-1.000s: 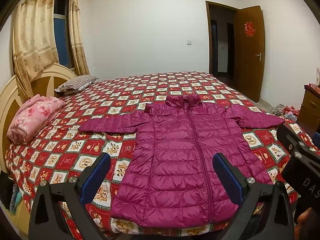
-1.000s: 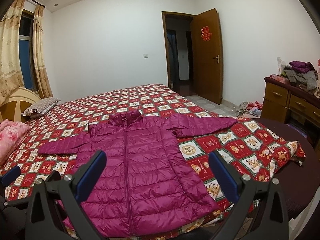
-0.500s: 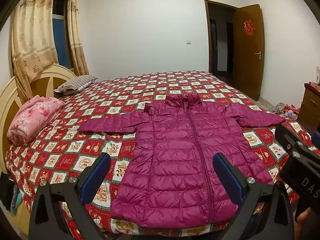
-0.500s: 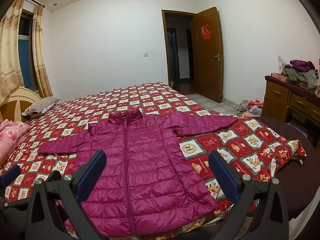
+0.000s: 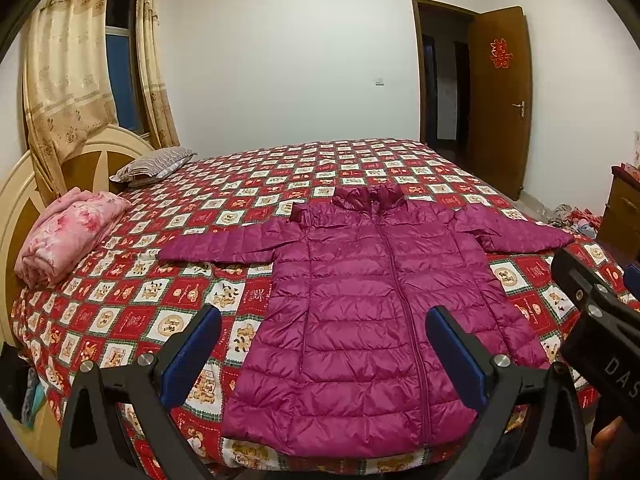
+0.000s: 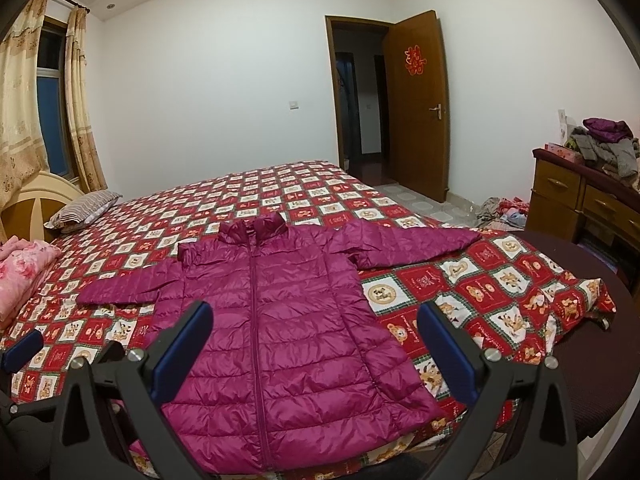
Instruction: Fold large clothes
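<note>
Bedroom with a bed covered by a red patterned quilt [image 5: 360,168], magenta puffer jacket [image 5: 376,304] laid flat on it near the front edge, zipped, sleeves spread, left gripper [image 5: 322,354] and right gripper [image 6: 314,348] held above it, fingers spread wide, nothing grasped

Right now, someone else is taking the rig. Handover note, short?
Left gripper: open, empty, held above the near edge of the bed.
Right gripper: open, empty, also over the near edge.
Jacket: lies flat on the bed, front up, zipped, both sleeves spread out to the sides, hem toward you, collar away.
Done: the jacket is laid out. No fold made yet.
Left: fold the sleeves in over the body, then fold the body, probably hem up toward the collar.
</note>
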Action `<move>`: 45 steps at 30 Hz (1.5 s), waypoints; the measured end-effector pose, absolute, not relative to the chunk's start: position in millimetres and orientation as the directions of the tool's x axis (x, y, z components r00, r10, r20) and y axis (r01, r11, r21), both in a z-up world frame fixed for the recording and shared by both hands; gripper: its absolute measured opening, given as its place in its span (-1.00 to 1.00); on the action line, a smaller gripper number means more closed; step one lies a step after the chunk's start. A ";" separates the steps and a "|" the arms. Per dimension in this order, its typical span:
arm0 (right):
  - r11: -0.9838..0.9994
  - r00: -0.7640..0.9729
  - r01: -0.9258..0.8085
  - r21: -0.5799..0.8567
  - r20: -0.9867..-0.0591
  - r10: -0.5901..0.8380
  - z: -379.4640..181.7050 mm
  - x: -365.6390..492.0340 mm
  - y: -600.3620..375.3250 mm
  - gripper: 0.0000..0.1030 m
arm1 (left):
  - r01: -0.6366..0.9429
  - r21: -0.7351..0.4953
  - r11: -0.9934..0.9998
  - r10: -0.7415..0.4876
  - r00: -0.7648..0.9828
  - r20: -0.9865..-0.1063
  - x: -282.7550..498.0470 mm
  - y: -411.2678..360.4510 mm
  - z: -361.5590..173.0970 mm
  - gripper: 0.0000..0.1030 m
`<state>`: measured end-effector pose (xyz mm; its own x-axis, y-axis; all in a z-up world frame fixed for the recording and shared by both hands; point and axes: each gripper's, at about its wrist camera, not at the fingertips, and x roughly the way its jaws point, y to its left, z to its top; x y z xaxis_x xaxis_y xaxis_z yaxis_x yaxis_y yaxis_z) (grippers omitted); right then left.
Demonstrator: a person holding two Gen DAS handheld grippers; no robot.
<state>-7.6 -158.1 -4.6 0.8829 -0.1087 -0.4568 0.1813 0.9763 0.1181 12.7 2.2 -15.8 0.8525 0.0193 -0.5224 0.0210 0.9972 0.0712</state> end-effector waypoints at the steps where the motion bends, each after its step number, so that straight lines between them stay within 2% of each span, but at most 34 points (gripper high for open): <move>1: 0.976 0.883 0.182 0.118 -0.457 -0.109 -4.2 -7.6 -158.6 1.00 | 0.019 0.071 0.997 0.021 0.851 -0.524 14.2 2.9 -16.1 0.98; 27: 0.973 0.867 0.191 0.127 -0.487 -0.106 -9.1 10.8 -162.7 1.00 | 0.027 0.077 0.997 0.020 0.831 -0.556 41.1 -3.1 -21.0 0.98; 39: 0.961 0.884 0.242 0.132 -0.439 -0.162 3.4 19.9 -183.5 1.00 | 0.043 0.073 0.996 0.005 0.832 -0.555 65.9 -4.0 -10.3 0.98; 45: 0.952 0.872 0.267 0.148 -0.457 -0.173 -2.6 36.3 -205.4 1.00 | 0.055 0.081 0.995 0.003 0.813 -0.582 91.0 -9.1 -15.7 0.98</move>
